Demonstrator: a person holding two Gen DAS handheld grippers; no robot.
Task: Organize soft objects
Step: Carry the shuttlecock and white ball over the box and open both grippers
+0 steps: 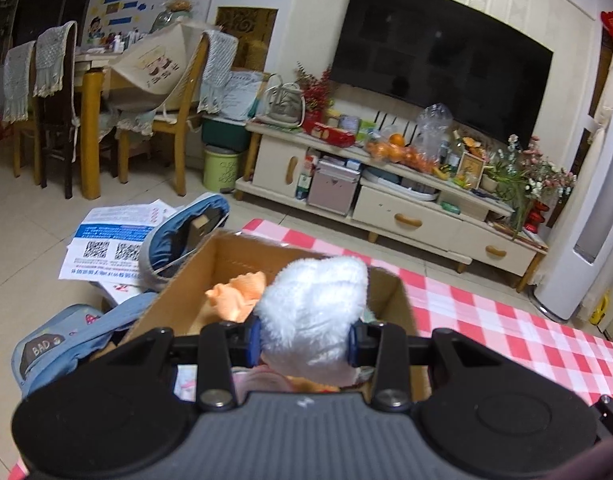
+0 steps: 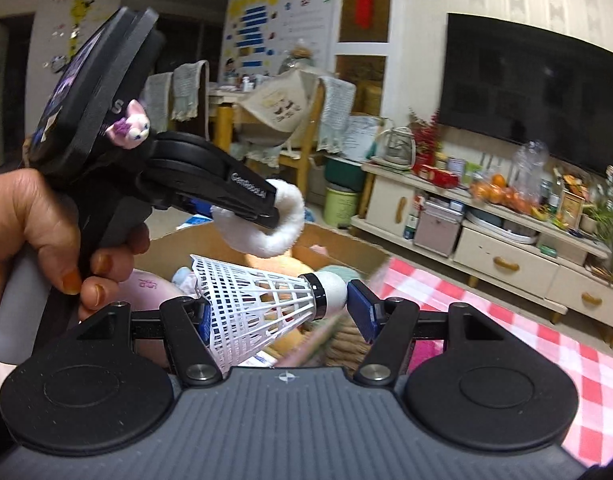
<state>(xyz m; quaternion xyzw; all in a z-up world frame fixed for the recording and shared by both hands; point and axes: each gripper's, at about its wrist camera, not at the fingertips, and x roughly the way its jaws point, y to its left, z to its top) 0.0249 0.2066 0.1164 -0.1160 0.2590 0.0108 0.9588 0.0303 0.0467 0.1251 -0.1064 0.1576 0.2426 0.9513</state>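
My left gripper [image 1: 304,342] is shut on a white fluffy ring [image 1: 310,304], held over an open cardboard box [image 1: 234,256]. An orange soft thing [image 1: 236,294] lies inside the box. In the right wrist view, a hand [image 2: 34,220] carries that left gripper [image 2: 274,216] at upper left, the fluffy ring [image 2: 282,236] hanging from its tips above the box [image 2: 346,252]. My right gripper [image 2: 282,312] is shut on a white plastic shuttlecock [image 2: 266,300] lying sideways, its cork against the right pad. Several soft items fill the box beneath it.
The box stands on a red-and-white checked cloth [image 1: 486,320]. Blue bags [image 1: 62,344] and papers [image 1: 110,240] lie on the floor to its left. Beyond are a cluttered TV stand [image 1: 406,208], a TV [image 1: 438,56], a dining table with chairs [image 1: 90,80] and a tall white unit [image 1: 586,220].
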